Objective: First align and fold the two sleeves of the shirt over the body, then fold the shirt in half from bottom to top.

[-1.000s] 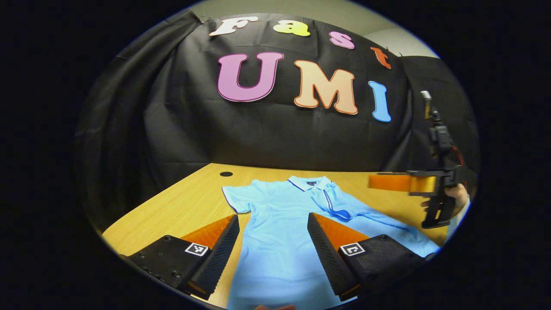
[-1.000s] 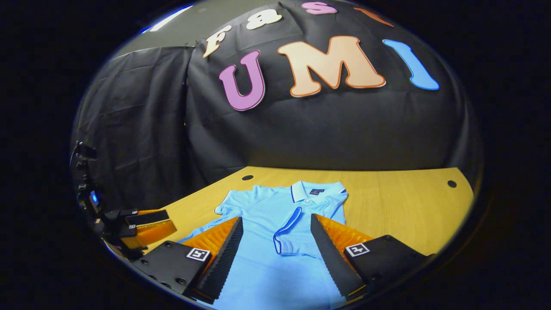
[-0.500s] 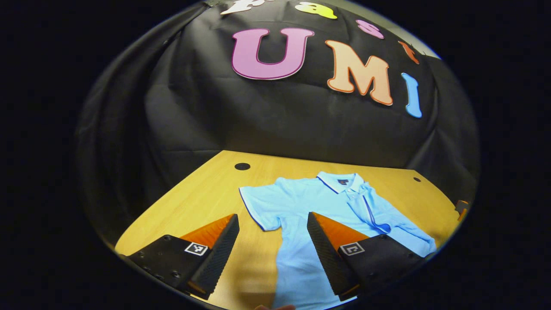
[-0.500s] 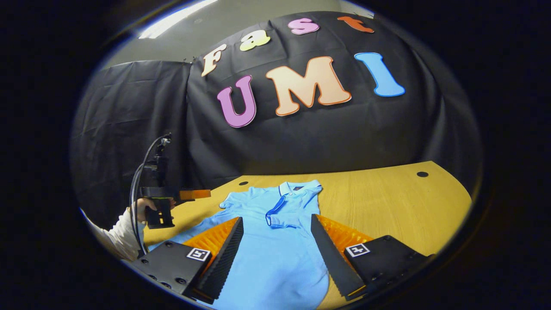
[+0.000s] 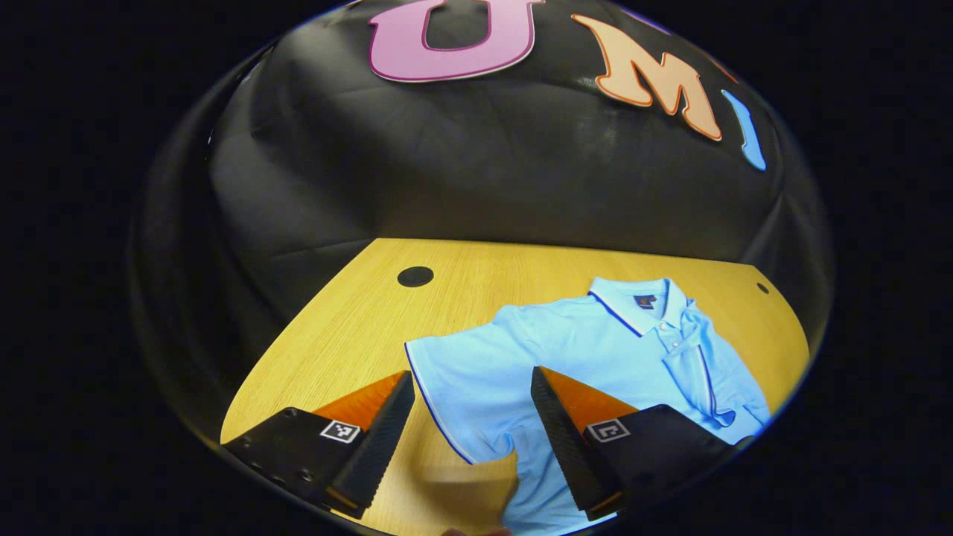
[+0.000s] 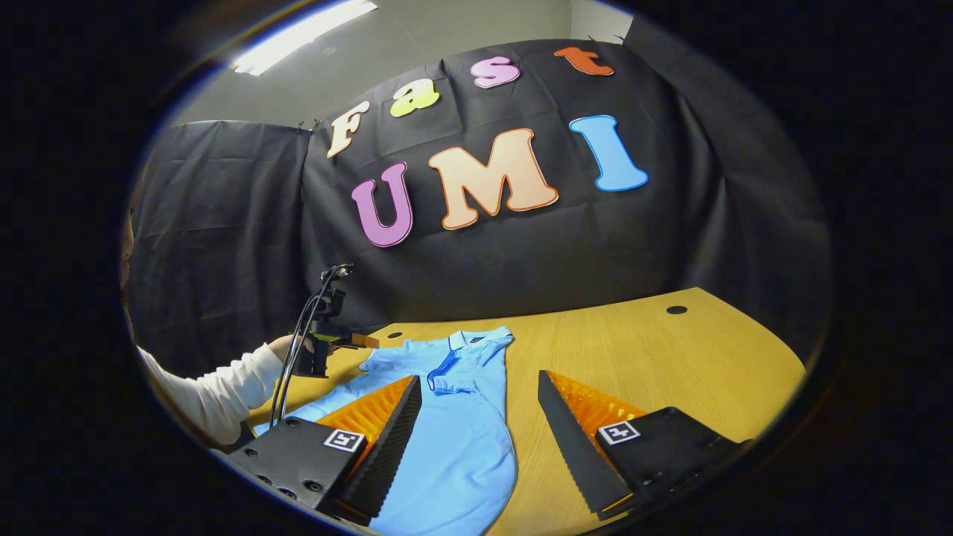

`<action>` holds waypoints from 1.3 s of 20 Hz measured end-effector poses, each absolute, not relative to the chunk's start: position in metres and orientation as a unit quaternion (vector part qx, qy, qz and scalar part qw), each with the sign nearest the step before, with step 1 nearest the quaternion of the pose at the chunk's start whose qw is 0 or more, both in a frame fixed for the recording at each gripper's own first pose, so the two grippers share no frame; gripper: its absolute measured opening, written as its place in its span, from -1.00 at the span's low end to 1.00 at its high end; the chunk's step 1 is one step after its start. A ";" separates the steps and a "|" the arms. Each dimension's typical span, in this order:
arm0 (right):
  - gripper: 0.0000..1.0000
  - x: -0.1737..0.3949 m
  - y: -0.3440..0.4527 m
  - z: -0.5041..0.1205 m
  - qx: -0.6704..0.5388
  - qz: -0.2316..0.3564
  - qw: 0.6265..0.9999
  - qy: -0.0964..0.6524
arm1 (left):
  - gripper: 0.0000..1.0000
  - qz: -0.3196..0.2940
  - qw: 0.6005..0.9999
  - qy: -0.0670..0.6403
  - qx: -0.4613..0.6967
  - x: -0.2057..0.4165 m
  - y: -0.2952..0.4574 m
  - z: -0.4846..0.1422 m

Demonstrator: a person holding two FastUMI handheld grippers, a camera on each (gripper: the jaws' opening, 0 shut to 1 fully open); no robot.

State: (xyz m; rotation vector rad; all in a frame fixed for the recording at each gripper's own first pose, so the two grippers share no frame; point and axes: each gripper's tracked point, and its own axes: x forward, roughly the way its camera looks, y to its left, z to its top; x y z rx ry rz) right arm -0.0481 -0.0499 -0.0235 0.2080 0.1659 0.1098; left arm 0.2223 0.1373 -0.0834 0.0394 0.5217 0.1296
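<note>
Your left gripper (image 5: 469,424): two wedge-shaped fingers (image 5: 380,439) with finely ribbed inner faces. Behind each finger sits a matte black angular block; each block carries a small square black-and-white marker on its top, just behind the finger. The block behind the left-hand finger shows round screw heads along its outer edge.

Your right gripper (image 6: 476,439): same build, with saw-toothed inner edges on the fingers (image 6: 573,439), ridged outer faces, one square marker per block, and screws on the left-hand block.

From the right gripper view, black cables loop up from the rear of your left gripper. Your sleeve (image 6: 216,387) is white and long.
</note>
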 end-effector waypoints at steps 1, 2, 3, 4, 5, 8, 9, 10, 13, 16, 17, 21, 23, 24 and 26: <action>0.95 -0.051 -0.053 -0.024 0.102 0.050 0.990 0.084 | 0.88 0.063 0.962 0.265 0.022 0.225 0.137 -0.088; 0.95 -0.053 -0.056 -0.024 0.104 0.045 0.990 0.084 | 0.87 0.065 0.961 0.269 0.025 0.226 0.139 -0.093; 0.95 -0.056 -0.056 -0.023 0.108 0.047 0.990 0.082 | 0.87 0.067 0.959 0.274 0.027 0.228 0.140 -0.097; 0.95 -0.059 -0.053 -0.023 0.112 0.048 0.989 0.080 | 0.87 0.069 0.958 0.278 0.029 0.229 0.141 -0.102; 0.95 -0.061 -0.052 -0.023 0.116 0.051 0.989 0.080 | 0.87 0.072 0.956 0.281 0.030 0.230 0.142 -0.107; 0.95 -0.065 -0.056 -0.027 0.116 0.045 0.989 0.076 | 0.86 0.077 0.951 0.297 0.029 0.230 0.145 -0.120; 0.95 -0.065 -0.058 -0.028 0.115 0.041 0.990 0.076 | 0.85 0.076 0.954 0.289 0.028 0.232 0.144 -0.117; 0.95 -0.065 -0.059 -0.029 0.115 0.038 0.990 0.076 | 0.87 0.077 0.954 0.287 0.031 0.233 0.146 -0.117; 0.95 -0.068 -0.055 -0.028 0.122 0.044 0.989 0.075 | 0.83 0.070 0.956 0.284 0.022 0.235 0.142 -0.119; 0.95 -0.067 -0.055 -0.029 0.117 0.043 0.990 0.072 | 0.64 0.056 0.959 0.279 0.011 0.237 0.138 -0.121; 0.95 -0.067 -0.057 -0.029 0.116 0.041 0.990 0.072 | 0.62 0.050 0.958 0.281 0.011 0.237 0.137 -0.122; 0.95 -0.066 -0.061 -0.035 0.124 0.034 0.989 0.076 | -0.07 0.024 0.959 0.281 0.008 0.239 0.127 -0.122; 0.95 -0.066 -0.060 -0.041 0.126 0.034 0.988 0.083 | -0.65 0.012 0.960 0.281 0.005 0.241 0.120 -0.122; 0.95 -0.066 -0.059 -0.044 0.126 0.034 0.988 0.086 | -0.91 0.012 0.959 0.284 0.008 0.241 0.120 -0.123; 0.95 -0.066 -0.059 -0.050 0.121 0.035 0.988 0.091 | -1.00 0.021 0.957 0.288 0.017 0.241 0.120 -0.122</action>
